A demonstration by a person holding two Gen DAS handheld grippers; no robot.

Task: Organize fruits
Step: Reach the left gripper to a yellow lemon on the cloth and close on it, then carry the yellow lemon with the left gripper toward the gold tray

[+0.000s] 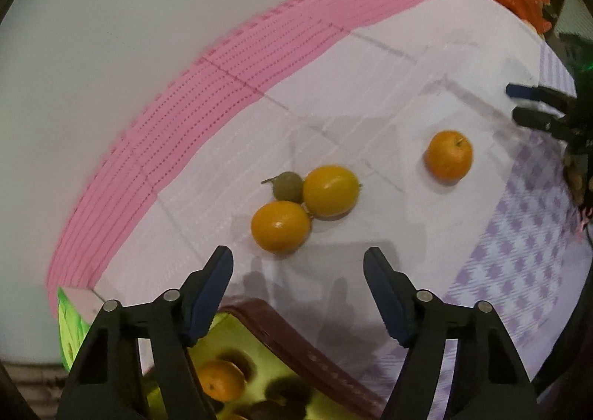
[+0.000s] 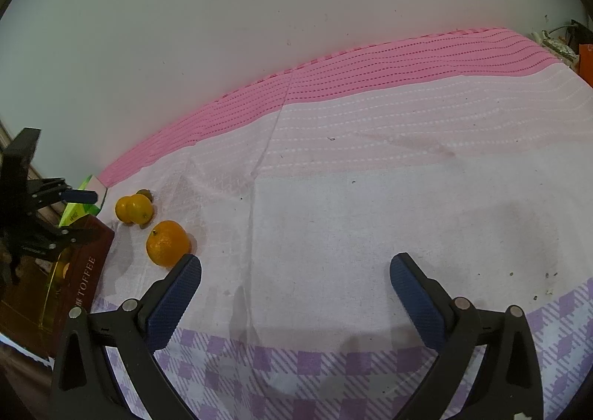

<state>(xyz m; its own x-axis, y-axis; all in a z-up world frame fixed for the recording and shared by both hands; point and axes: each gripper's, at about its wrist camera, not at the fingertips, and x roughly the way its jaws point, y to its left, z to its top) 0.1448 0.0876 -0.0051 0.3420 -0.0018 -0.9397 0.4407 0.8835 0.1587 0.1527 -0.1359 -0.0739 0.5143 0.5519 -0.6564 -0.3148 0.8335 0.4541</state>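
Fruit handling, reading from the toffee box [image 1: 296, 349] rightward. The box sits at the left edge of the cloth-covered surface [image 1: 389, 94], lid off; its yellow tray already holds one orange fruit [image 1: 218, 379] in a recess. The left gripper [image 1: 298, 272] hangs above the box's near rim, pointing steeply down, jaws parted with nothing between them.

Just right of the box lies a cluster of three touching fruits: an orange one nearest [image 1: 280, 226], a larger yellow-orange one [image 1: 331, 190] behind it, and a small green one [image 1: 287, 186] at the back. Further right of the box, well apart from the cluster, rests a lone mandarin [image 1: 448, 155] with its stem stub upward.

The right gripper [image 2: 296, 283] stands farthest from the box, beside the lone mandarin, jaws released and empty.

Handling judgement: these fruits look light, round and smooth-skinned, so likely to roll if nudged and to bruise under hard clamping. Take each across its widest middle, pads on opposite flanks, with moderate closing force. The nearest cluster fruit offers the clearest approach; contact with it may disturb its two neighbours.
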